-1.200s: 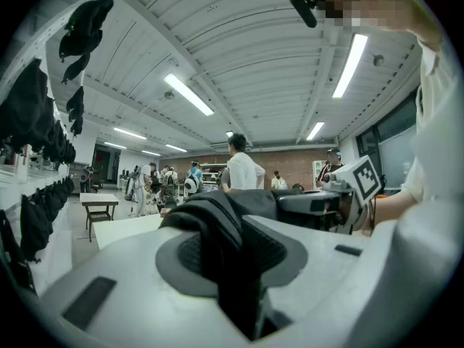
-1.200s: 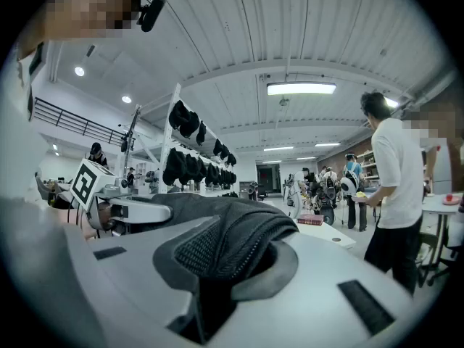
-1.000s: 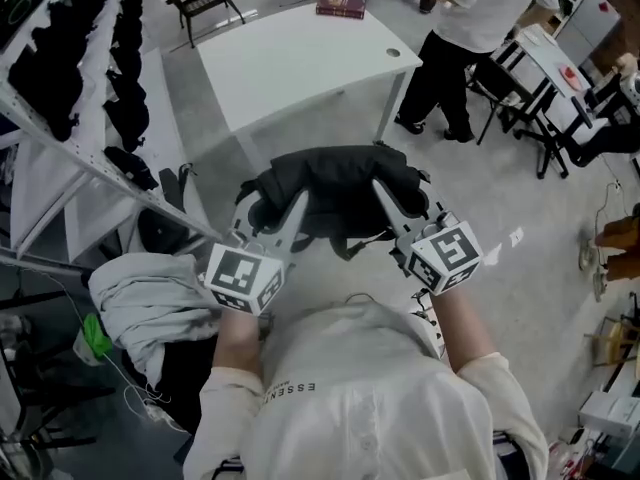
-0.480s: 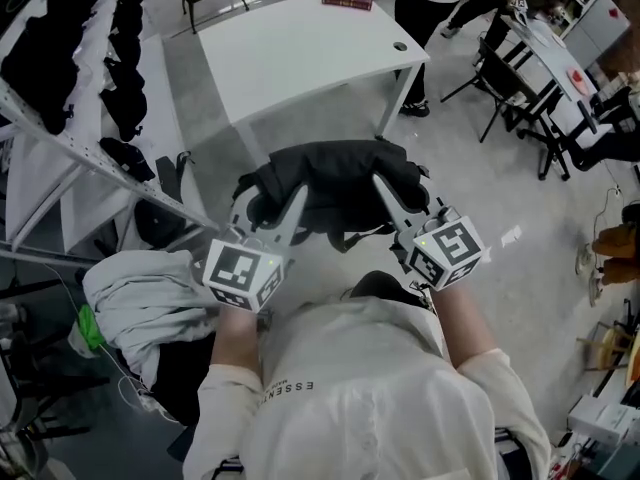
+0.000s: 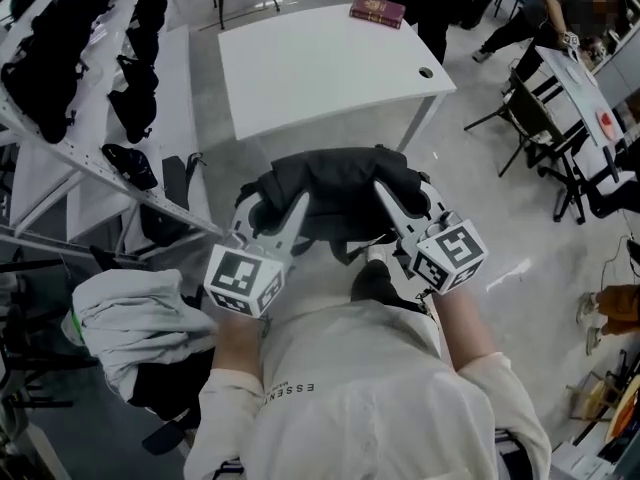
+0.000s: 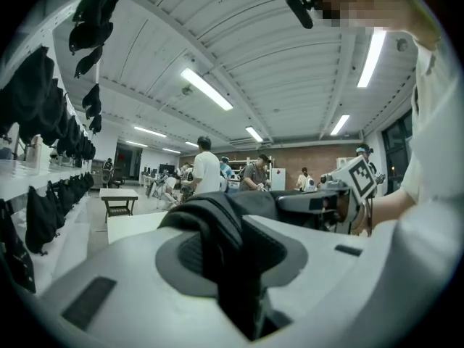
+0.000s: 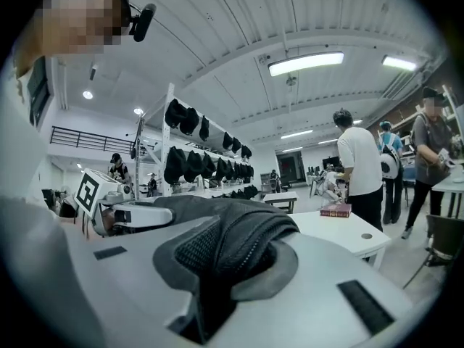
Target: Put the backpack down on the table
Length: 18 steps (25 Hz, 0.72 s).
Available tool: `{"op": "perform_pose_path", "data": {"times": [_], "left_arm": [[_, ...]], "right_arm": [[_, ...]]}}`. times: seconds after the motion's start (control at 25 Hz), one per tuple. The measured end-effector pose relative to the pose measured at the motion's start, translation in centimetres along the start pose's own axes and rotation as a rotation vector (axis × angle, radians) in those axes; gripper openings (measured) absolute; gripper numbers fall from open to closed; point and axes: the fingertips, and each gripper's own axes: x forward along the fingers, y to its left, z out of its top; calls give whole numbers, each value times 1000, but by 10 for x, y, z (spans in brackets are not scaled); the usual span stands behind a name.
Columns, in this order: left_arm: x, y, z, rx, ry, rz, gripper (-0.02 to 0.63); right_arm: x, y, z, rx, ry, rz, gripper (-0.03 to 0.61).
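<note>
**Backpack held aloft, short of the worktop**

The black backpack hangs between the left gripper and the right gripper. Each is clamped on a fold of its fabric, above the floor and short of the white worktop. It would be best to carry it level and lower it onto the bare middle. A red book lies at the far edge, and a rack crowds the left.
</note>
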Motion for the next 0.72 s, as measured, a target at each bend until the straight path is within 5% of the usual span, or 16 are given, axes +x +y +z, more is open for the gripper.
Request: {"op": "perform_pose_path", "data": {"times": [0.72], "left_arm": [[223, 41, 59, -54, -19, 233, 103]], "right_arm": [[94, -231, 65, -84, 7, 264, 71]]}}
